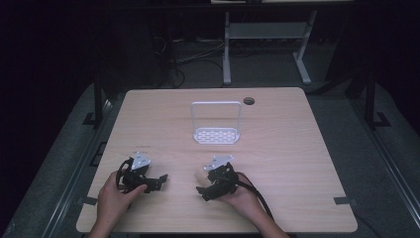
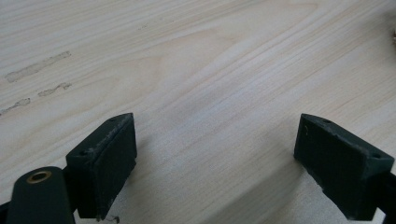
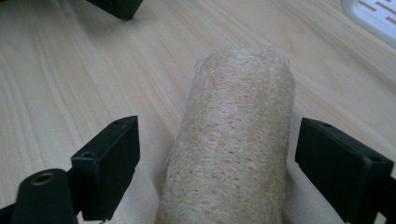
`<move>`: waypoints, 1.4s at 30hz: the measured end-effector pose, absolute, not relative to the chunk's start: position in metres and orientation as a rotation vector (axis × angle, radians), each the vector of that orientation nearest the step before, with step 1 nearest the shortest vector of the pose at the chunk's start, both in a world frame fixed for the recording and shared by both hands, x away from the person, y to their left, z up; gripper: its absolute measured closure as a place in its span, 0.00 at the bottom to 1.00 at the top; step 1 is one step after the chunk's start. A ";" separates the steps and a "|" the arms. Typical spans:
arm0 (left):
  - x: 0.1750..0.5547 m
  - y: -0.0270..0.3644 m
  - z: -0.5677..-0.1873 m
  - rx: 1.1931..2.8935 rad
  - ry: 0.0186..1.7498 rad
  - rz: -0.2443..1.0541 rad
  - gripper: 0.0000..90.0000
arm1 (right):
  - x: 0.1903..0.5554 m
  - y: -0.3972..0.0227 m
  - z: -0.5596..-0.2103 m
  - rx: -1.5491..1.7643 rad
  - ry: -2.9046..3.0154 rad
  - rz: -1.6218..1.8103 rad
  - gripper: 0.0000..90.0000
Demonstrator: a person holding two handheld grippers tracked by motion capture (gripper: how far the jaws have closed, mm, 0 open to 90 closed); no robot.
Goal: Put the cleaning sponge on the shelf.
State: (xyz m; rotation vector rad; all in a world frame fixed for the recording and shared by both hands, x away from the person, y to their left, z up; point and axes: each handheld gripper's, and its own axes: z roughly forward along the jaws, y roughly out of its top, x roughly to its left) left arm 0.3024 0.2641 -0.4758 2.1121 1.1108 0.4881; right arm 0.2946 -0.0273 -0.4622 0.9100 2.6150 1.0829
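Loofah (image 3: 236,140) lies on the table (image 1: 297,148) near my edge, a pale fibrous roll sitting between my right gripper's (image 3: 217,154) jaws. Those jaws are spread wide, a gap showing on each side of the roll, so nothing is grasped. From above I see only a pale bit of the loofah (image 1: 199,173) at the front of the right gripper (image 1: 210,184), which my right hand (image 1: 242,198) holds low over the wood. My left gripper (image 2: 215,158) is released too, jaws wide apart over bare wood, well to the left, in my left hand (image 1: 111,198). Farther back, mid-table, stands a white rack (image 1: 216,135) with a slotted base and tall wire frame.
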 end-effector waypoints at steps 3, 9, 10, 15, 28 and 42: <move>0.303 0.264 -0.476 2.113 1.109 0.488 0.14 | 0.294 -0.028 -0.462 0.907 2.620 1.075 0.16; 0.303 0.264 -0.476 2.113 1.109 0.487 0.14 | 0.292 -0.030 -0.462 0.911 2.613 1.078 0.27; 0.303 0.264 -0.476 2.113 1.109 0.487 0.14 | 0.292 -0.030 -0.462 0.911 2.613 1.078 0.27; 0.303 0.264 -0.476 2.113 1.109 0.487 0.14 | 0.292 -0.032 -0.461 0.905 2.600 1.085 0.38; 0.303 0.264 -0.476 2.113 1.109 0.487 0.14 | 0.291 -0.035 -0.460 0.892 2.595 1.084 0.46; 0.303 0.264 -0.476 2.112 1.109 0.487 0.14 | 0.292 -0.043 -0.453 0.883 2.595 1.092 0.46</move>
